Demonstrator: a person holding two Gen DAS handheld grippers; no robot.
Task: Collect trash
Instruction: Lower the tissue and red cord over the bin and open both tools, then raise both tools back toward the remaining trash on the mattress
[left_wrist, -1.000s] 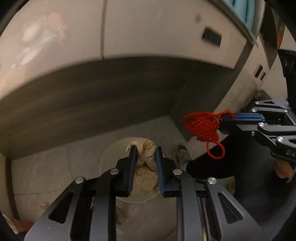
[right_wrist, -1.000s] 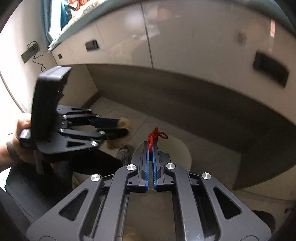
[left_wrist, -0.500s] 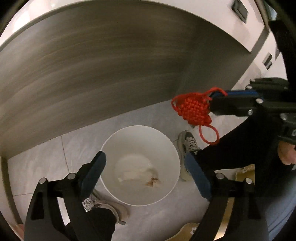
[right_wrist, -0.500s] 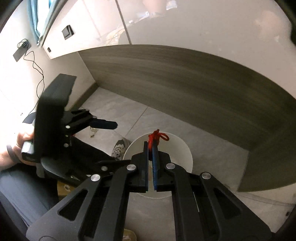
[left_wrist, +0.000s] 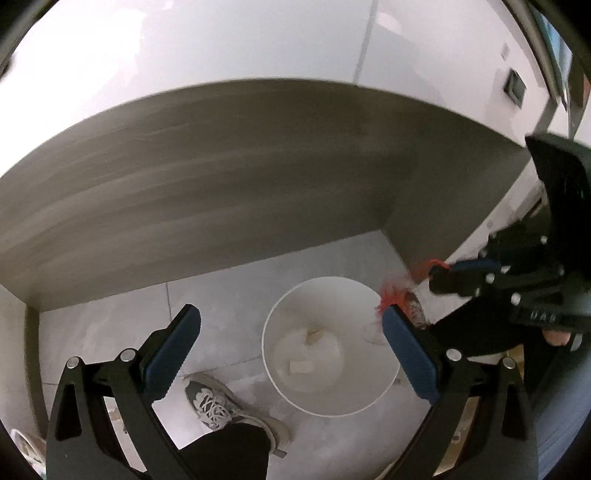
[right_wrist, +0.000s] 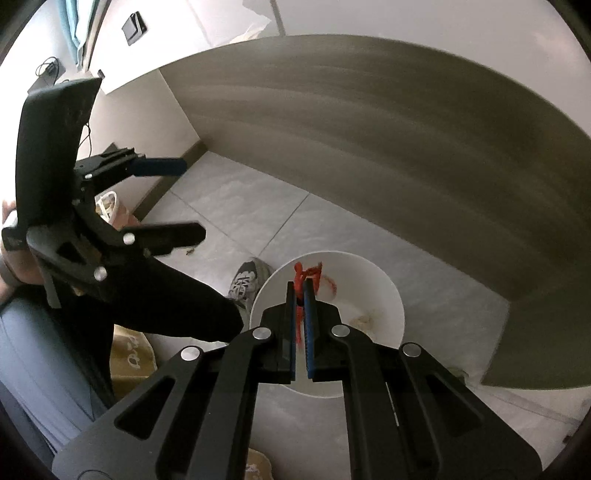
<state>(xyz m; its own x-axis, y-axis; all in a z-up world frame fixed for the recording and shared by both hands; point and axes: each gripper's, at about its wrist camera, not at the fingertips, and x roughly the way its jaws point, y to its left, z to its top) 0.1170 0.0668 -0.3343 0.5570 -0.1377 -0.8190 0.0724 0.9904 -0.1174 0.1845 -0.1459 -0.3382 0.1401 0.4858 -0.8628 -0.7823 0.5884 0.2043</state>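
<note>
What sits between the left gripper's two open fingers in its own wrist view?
Bare floor tile and the near-left part of the white bin; nothing is held between the left gripper fingers. A grey sneaker lies just below.

I stand in a home kitchen: glossy white cabinet fronts (left_wrist: 258, 40), tiled floor (left_wrist: 221, 295), white waste bin (left_wrist: 280, 384).

Both wrist cameras look steeply down at the floor, with the white bin (left_wrist: 325, 369) as their shared landmark. The left wrist view sits above and to the bin's left, fairly high, and catches the right tool (left_wrist: 439, 275) beyond the bin's right rim. The right wrist view hangs nearer, directly over the bin (right_wrist: 384, 291), with the left tool (right_wrist: 184, 199) off to the bin's left.
</note>
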